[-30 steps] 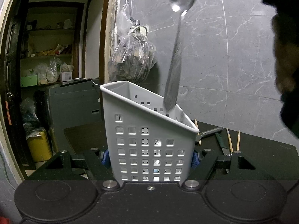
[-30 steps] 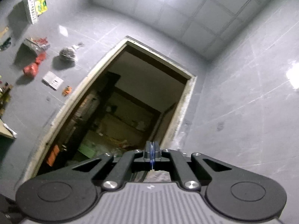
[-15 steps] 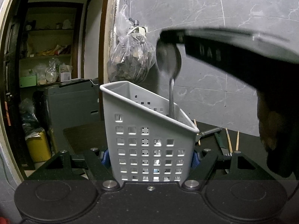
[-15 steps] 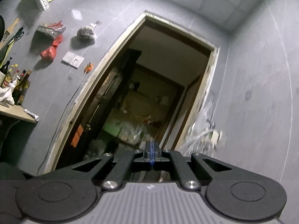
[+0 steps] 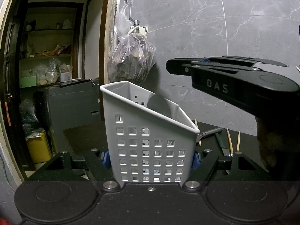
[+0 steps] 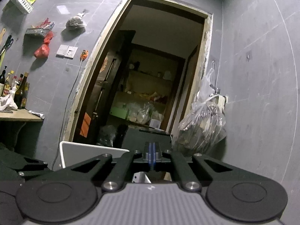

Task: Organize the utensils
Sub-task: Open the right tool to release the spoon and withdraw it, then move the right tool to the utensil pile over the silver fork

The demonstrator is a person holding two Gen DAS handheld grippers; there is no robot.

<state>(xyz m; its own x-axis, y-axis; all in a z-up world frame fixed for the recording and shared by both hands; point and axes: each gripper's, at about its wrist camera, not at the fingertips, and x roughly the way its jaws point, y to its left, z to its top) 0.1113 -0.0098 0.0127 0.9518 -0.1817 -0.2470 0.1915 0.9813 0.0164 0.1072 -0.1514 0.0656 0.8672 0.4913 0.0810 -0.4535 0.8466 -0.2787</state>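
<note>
Standing upright between the left gripper's blue pads, the grey perforated utensil caddy is clamped at both sides near its base, probably so its slanted open top stays put for loading. A spoon is inside it, only the rounded bowl showing above the sloping rim, leaning toward the back wall. The right gripper hangs above and to the right of the caddy, pointing roughly level, its jaws pressed together with nothing between them; in its own view the blue pads meet. Behind the caddy, on the dark table, chopsticks and a dark-handled utensil lie flat, waiting to be sorted.
</note>
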